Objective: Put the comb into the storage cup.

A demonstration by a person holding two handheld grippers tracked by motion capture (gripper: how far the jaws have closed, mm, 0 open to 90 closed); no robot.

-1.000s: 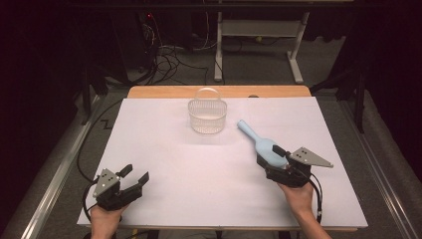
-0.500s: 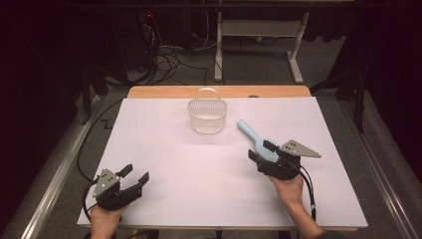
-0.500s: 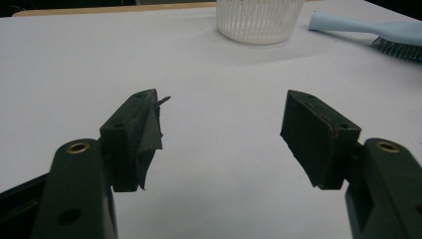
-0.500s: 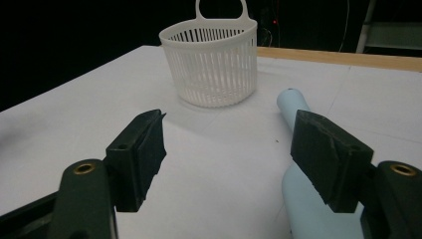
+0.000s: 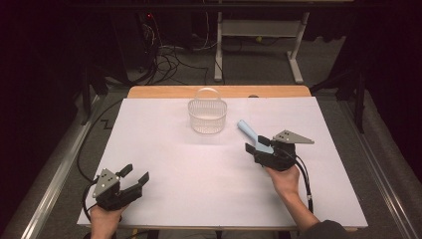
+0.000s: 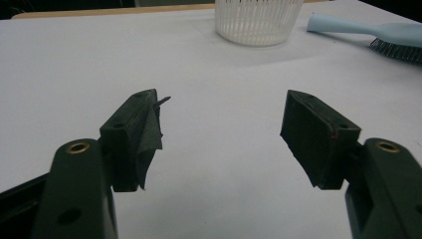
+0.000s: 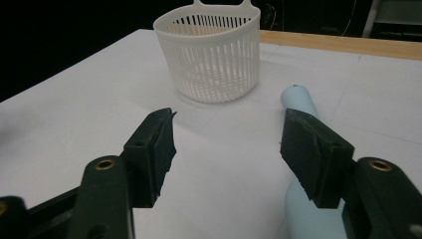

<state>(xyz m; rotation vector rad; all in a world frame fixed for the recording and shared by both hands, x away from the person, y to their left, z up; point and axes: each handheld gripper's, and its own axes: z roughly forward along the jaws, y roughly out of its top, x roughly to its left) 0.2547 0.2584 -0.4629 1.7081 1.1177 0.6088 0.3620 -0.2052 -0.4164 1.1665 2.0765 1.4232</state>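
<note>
The light-blue brush (image 5: 252, 136) lay on the white table (image 5: 174, 164), right of its middle, with its handle pointing up and left toward the white slotted basket (image 5: 207, 117). The basket stood near the far edge of the table, close to the handle's tip but apart from it.

The right gripper (image 5: 256, 144) sat over the bristle end of the brush in the high view, so the head was mostly hidden beneath the gripper's body and its grey three-cornered plate. In the right gripper view (image 7: 226, 134) the jaws stood apart with bare table between them. The brush handle (image 7: 303, 107) ran under and behind the right-hand jaw, not between the two, and neither pad pressed on it. Those jaws had just been closing somewhat, with nothing between them.

The left gripper (image 5: 133, 175) rested at the near left corner of the table, well apart from the brush and the basket. In the left gripper view (image 6: 221, 117) its jaws were also apart, with nothing held. The covering on one pad (image 6: 149, 134) hung loose and frayed. Far off in that view the basket (image 6: 256, 22) and the brush (image 6: 378, 37), dark bristles showing, lay near the top edge.

No brand, label or readable writing could be made out on the brush, the basket or the grippers.
</note>
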